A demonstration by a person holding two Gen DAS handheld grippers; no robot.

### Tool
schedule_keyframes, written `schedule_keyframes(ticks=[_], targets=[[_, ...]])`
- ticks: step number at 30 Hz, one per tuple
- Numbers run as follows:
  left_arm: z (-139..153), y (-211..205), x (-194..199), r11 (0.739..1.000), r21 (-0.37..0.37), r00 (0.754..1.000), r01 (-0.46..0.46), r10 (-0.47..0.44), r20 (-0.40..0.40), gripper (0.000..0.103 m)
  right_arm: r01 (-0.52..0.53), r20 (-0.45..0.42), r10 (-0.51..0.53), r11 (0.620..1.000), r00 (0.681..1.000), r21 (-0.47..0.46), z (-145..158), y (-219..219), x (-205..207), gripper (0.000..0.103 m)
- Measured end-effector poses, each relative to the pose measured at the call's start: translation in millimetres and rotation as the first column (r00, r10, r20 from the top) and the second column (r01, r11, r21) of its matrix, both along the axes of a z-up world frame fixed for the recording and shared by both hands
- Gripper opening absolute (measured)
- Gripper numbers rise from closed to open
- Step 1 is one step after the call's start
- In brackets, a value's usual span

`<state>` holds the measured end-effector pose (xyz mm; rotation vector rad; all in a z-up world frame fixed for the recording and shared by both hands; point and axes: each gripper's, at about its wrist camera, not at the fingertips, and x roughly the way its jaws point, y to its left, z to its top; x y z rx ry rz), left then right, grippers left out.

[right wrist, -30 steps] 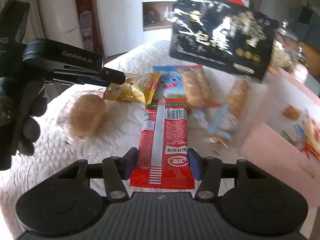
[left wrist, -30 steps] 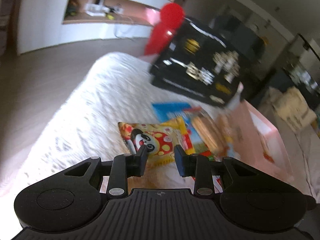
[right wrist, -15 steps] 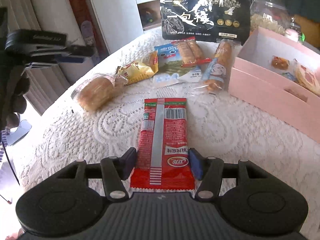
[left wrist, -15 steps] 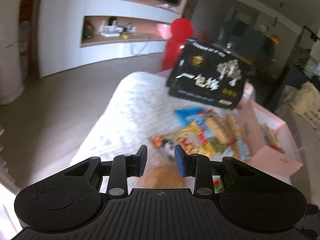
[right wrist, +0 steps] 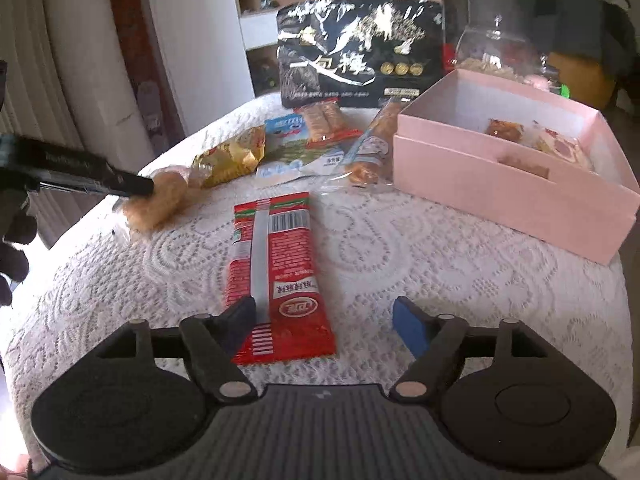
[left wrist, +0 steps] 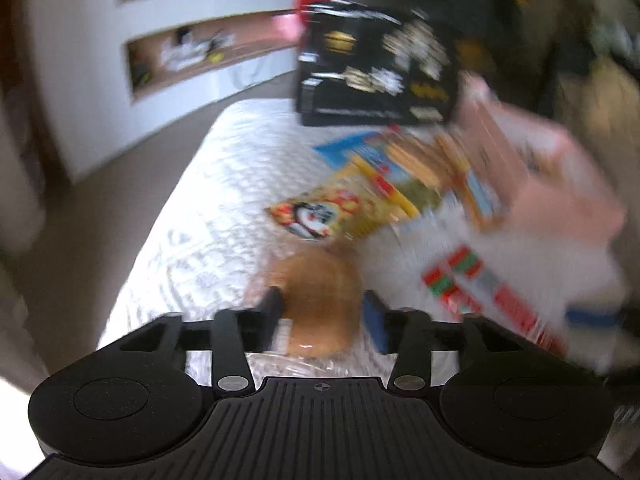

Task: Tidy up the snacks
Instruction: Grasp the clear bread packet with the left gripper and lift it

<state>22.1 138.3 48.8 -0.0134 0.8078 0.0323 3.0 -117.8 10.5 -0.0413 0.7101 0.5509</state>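
A wrapped bread bun (left wrist: pixel 320 300) lies on the white lace cloth between the open fingers of my left gripper (left wrist: pixel 324 312); it also shows in the right wrist view (right wrist: pixel 156 200), with the left gripper's tip (right wrist: pixel 136 186) at it. A red snack packet (right wrist: pixel 276 276) lies flat on the cloth. My right gripper (right wrist: pixel 324 316) is open, with its left finger over the packet's near end. An open pink box (right wrist: pixel 516 172) holding some snacks stands at the right.
A big black bag (right wrist: pixel 360 60) stands at the table's far edge. A yellow panda packet (left wrist: pixel 332 212), a blue packet (right wrist: pixel 296 148) and wrapped biscuit sticks (right wrist: pixel 372 148) lie before it. A glass jar (right wrist: pixel 496 52) stands behind the box. The table edge drops off at the left.
My right gripper has opened and let go of the red packet, which now lies on the cloth. My left gripper has opened wider and come down around the bun.
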Motion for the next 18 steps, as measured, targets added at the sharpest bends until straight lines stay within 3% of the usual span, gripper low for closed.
schedule_keyframes(ticks=[3, 5, 9, 14, 18], targets=[[-8, -21, -1, 0.987, 0.140, 0.996, 0.084, -0.082, -0.018, 0.070, 0.003, 0.006, -0.003, 1.000, 1.000, 0.004, -1, 0, -1, 0.077], [-9, -20, -1, 0.987, 0.145, 0.998, 0.068, -0.068, -0.004, 0.071, 0.004, 0.009, -0.004, 1.000, 1.000, 0.006, -1, 0, -2, 0.077], [-6, 1, 3, 0.995, 0.094, 0.998, -0.041, 0.037, 0.042, 0.069, 0.004, 0.016, -0.004, 1.000, 1.000, -0.002, -1, 2, -3, 0.078], [-12, 26, 13, 0.996, -0.008, 0.996, -0.087, 0.087, 0.009, 0.074, -0.003, 0.021, 0.003, 1.000, 1.000, -0.011, -2, 3, -5, 0.080], [-21, 43, 21, 0.982, -0.121, 0.990, -0.143, 0.140, -0.027, 0.074, -0.013, 0.021, 0.013, 1.000, 1.000, -0.015, -2, 4, -5, 0.083]])
